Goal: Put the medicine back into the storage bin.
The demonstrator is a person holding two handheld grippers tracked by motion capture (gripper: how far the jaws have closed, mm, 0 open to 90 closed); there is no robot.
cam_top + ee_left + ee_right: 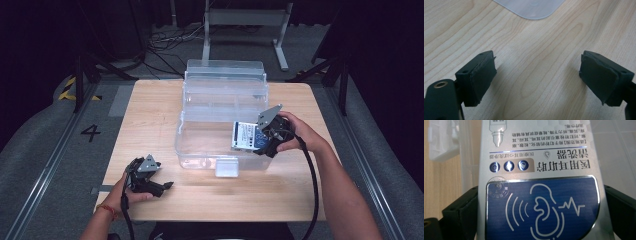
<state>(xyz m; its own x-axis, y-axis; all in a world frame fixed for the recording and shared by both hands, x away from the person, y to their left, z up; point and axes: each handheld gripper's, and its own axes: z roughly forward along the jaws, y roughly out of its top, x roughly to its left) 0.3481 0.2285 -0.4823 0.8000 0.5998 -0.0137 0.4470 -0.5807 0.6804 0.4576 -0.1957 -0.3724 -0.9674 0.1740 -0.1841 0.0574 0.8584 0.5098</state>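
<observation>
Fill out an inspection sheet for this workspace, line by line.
Surface: wooden table, bare pale grain.
Job's things: clear plastic storage box, lid swung open at the back; silver-and-blue carton with an ear symbol, held over the box.
Clutter: nothing seen.
Grippers: right gripper clamped on the carton; left gripper resting on the table, fingers apart and empty.
Cables: black cable trailing from the right gripper.
Surroundings: grey floor, a "4" marking, metal frame legs behind.

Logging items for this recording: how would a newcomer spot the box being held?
Start at the clear plastic storage bin on the wooden table. Over its right side, the right tool grips a small silver-white cardboard box. Its dark blue panel with a white ear outline sets it apart.
</observation>
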